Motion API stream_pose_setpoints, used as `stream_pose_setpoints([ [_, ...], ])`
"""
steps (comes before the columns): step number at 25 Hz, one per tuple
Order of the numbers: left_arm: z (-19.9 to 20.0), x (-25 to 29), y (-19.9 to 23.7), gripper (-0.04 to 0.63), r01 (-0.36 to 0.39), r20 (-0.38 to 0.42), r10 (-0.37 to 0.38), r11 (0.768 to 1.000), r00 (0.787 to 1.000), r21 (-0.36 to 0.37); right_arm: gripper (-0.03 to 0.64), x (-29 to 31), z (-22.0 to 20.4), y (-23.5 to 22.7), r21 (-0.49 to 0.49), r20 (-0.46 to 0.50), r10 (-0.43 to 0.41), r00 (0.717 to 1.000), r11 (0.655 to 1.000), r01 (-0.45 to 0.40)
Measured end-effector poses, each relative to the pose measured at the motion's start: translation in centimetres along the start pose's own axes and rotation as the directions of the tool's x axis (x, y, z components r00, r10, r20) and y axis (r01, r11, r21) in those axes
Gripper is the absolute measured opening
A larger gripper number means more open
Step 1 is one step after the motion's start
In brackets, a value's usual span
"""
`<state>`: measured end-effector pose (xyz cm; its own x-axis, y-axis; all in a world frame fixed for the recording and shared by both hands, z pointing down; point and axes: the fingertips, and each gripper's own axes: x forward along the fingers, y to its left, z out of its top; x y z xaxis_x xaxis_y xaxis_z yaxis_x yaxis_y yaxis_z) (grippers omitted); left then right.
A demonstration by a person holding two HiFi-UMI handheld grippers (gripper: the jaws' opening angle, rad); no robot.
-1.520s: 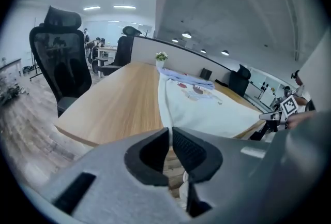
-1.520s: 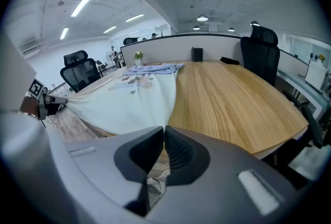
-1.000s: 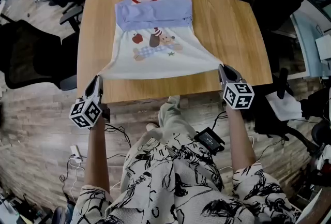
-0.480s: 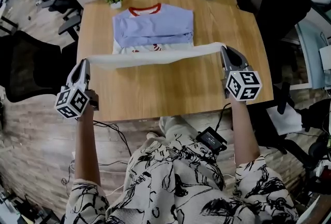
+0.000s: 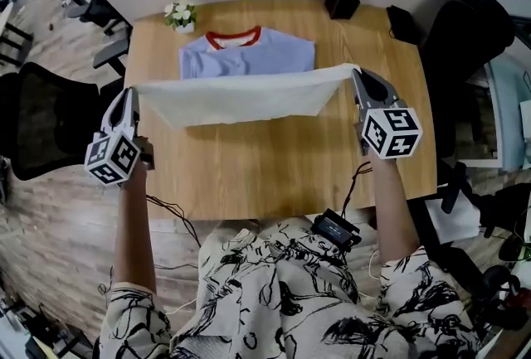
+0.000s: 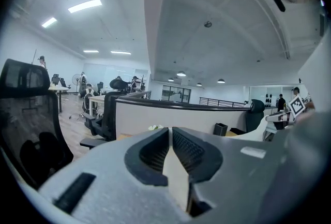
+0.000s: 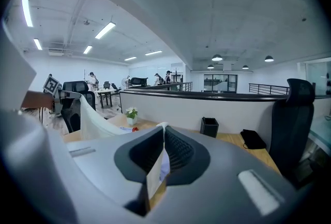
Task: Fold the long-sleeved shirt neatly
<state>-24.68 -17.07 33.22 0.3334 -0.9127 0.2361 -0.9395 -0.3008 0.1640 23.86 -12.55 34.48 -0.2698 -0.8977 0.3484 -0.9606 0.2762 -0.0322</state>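
Both hem corners of the shirt (image 5: 241, 99) are riding pinched tight in my left tongs (image 5: 131, 96) and right tongs (image 5: 358, 74), now lifting off the table (image 5: 290, 175) toward the collar, halving it.

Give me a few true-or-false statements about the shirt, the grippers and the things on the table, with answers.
1. The left gripper and the right gripper are each shut on the shirt. True.
2. The shirt lies wholly flat on the table. False: its white lower edge is lifted, stretched between the grippers.
3. The flower pot stands near the table's far left corner. True.
4. The collar is green. False: the collar is red.
5. The black box sits at the table's near edge. False: it sits at the far edge.
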Motion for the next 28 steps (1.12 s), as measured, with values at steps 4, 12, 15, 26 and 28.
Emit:
stream_pose_setpoints([
  [4,0.5,3.1,0.5,0.028,0.001,-0.013,-0.001,0.999,1.000,0.036,0.020,2.7,0.3,-0.8,0.003,-0.010,0.000,1.000,1.000,0.000],
  [12,-1.3,10.8,3.7,0.028,0.011,-0.072,-0.007,0.999,0.997,0.043,0.020,8.5,-0.4,-2.6,0.019,-0.063,-0.049,0.997,0.999,0.050],
  [15,-3.3,14.2,4.8,0.028,0.036,-0.114,-0.030,0.998,0.993,0.045,0.020,11.3,-1.8,-3.8,0.027,-0.099,-0.073,0.992,0.997,0.076],
  [26,-11.7,25.2,9.1,0.029,0.090,-0.286,-0.066,0.993,0.956,0.070,0.020,23.0,-9.1,-8.0,0.100,-0.219,-0.141,0.965,0.981,0.166],
  [28,-13.1,26.8,9.8,0.028,0.094,-0.316,-0.065,0.993,0.946,0.077,0.020,25.1,-10.7,-8.5,0.093,-0.256,-0.140,0.956,0.981,0.169],
])
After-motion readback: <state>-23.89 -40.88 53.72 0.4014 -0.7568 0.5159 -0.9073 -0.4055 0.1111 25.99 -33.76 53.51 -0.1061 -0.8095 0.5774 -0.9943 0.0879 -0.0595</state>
